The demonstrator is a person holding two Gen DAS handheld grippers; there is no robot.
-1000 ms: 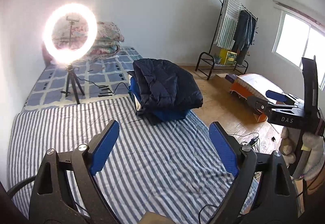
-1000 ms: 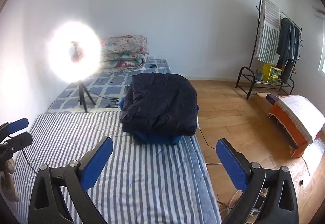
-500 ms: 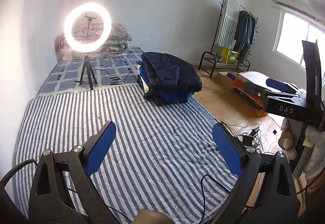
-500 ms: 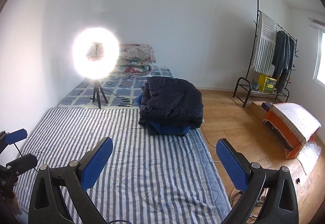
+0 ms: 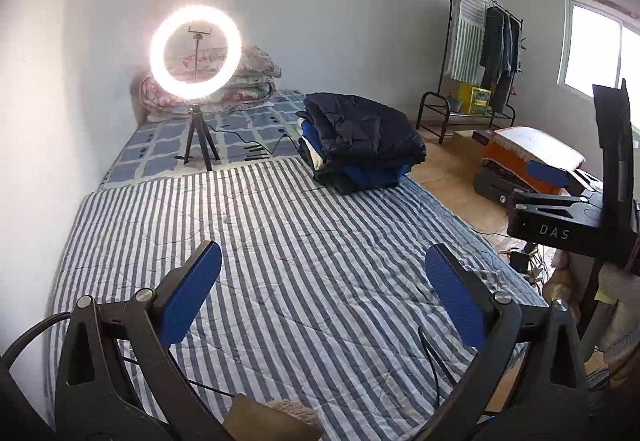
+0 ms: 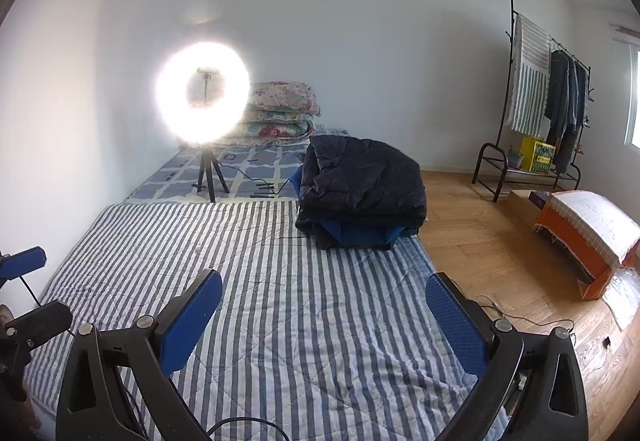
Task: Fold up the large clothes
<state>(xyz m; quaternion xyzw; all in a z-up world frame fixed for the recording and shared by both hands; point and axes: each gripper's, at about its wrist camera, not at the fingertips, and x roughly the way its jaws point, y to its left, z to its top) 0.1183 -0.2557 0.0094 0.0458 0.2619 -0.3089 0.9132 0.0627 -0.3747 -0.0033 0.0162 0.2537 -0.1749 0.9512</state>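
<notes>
Both claws have drawn back from the stack of folded clothes (image 5: 360, 145), which now sits farther off at the far right of the striped mattress cover (image 5: 280, 261), and the left claw (image 5: 320, 297) has just been opening, with nothing between its blue pads. The right claw (image 6: 324, 309) likewise stands wide apart and empty above the bare stripes.

On top of the stack lies a dark navy padded jacket (image 6: 360, 177), over blue garments. It sits close to the bed's right edge, so a careless tug on the cover could tip it toward the wooden floor (image 6: 480, 241).

Cables (image 5: 436, 361) trail across the near cover under the claws; a low reach could snag one. Just left of the stack stands a ring light (image 5: 196, 51) on a small tripod, which a wide swing with a large garment might knock over.
</notes>
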